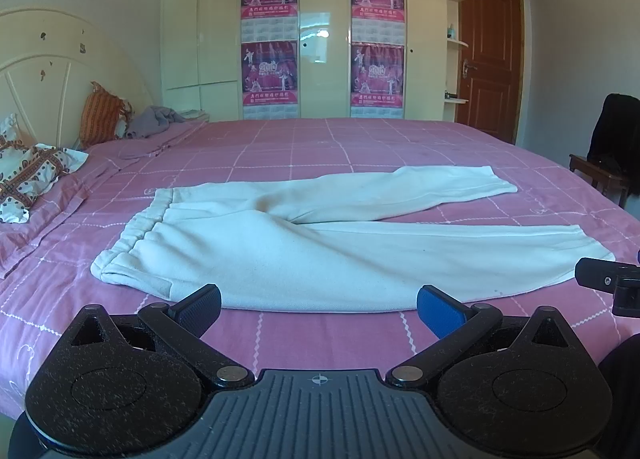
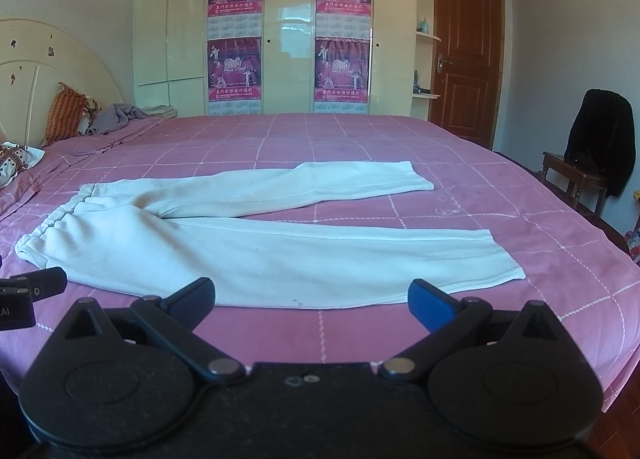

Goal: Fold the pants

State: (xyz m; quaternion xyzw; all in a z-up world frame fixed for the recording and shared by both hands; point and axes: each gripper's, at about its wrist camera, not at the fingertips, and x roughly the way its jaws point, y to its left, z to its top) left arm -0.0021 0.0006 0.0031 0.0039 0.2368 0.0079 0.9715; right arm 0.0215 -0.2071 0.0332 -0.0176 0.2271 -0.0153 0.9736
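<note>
Currently the white pants lie flat on the pink checked bedspread, just beyond the fingertips of both tools and touched by neither. Left gripper: fingers spread wide, empty, hovering low over the bedspread at the near edge of the pants, about mid-length. Right gripper: likewise spread wide and empty, facing the near leg toward its cuff. Long axis of the pants runs crosswise to both tools; waistband points toward the headboard, cuffs away from it (legs splayed in a narrow V, far leg angling further from the tools). Both tools sit level, side by side, aimed at the wardrobe.
</note>
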